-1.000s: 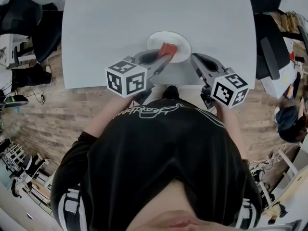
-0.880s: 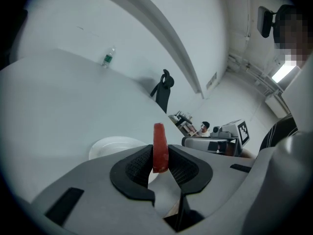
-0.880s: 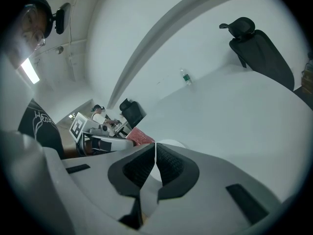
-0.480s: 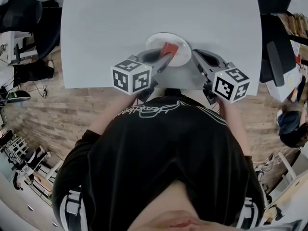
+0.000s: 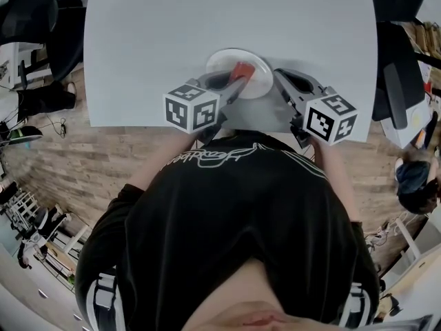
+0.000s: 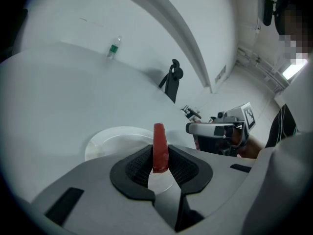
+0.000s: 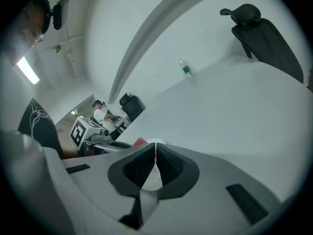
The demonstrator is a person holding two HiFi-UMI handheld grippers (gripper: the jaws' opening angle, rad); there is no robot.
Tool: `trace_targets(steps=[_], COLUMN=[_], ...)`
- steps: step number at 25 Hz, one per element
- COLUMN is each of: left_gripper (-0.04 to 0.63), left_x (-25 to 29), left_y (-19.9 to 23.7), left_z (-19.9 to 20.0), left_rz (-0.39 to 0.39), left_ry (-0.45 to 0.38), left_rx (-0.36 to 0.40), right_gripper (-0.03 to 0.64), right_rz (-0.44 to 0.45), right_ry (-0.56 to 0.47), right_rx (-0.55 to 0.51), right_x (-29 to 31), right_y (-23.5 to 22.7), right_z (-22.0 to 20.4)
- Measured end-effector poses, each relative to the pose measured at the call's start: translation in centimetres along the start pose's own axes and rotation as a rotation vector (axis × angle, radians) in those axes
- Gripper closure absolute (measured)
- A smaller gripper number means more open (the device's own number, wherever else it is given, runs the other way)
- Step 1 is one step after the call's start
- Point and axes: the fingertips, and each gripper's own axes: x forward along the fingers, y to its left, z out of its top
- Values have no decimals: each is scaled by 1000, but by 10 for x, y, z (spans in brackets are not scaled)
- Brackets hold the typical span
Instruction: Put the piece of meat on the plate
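A red slab of meat [image 6: 160, 148] stands upright between the pads of my left gripper [image 6: 160, 155], which is shut on it. In the head view the meat [image 5: 241, 69] hangs just over the white plate [image 5: 256, 83] near the table's front edge. The plate [image 6: 110, 142] lies right beyond the left jaws. My right gripper [image 5: 281, 76] sits beside the plate's right rim. Its jaws [image 7: 155, 149] are shut with nothing between them. From the right gripper view, a corner of the meat [image 7: 139, 142] and the left gripper [image 7: 100, 136] show at the left.
The white table [image 5: 227, 12] stretches far beyond the plate. A small water bottle [image 6: 113, 47] stands at its far side, near a black chair [image 6: 171, 80]. The person's body presses against the table's front edge [image 5: 138, 121]. Wooden floor and clutter lie to both sides.
Both grippers have sunk a little toward the table. The left one has brought the meat lower over the plate. Neither gripper's jaws have changed.
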Motion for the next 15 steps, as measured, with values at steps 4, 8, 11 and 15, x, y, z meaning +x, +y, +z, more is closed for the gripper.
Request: trace_targets(steps=[4,8,11,15], left_gripper=[503,503,503,500], left_x=[4,7,10,10], left_y=[2,3,2,3], left_z=[-2,-7,-5,-4], left_rz=[-18,-20,-34,-40], left_ry=[7,26,21,25], left_rx=[-19,-36,-41,-39], right_gripper=[603,603,603,603], right_rz=[4,9,11,12], right_ry=[0,9,13,25], right_rx=[0,3,7,16], right_x=[3,5,6,10], right_y=[-2,-4,-8,-11], right_z=[0,0,1,-1])
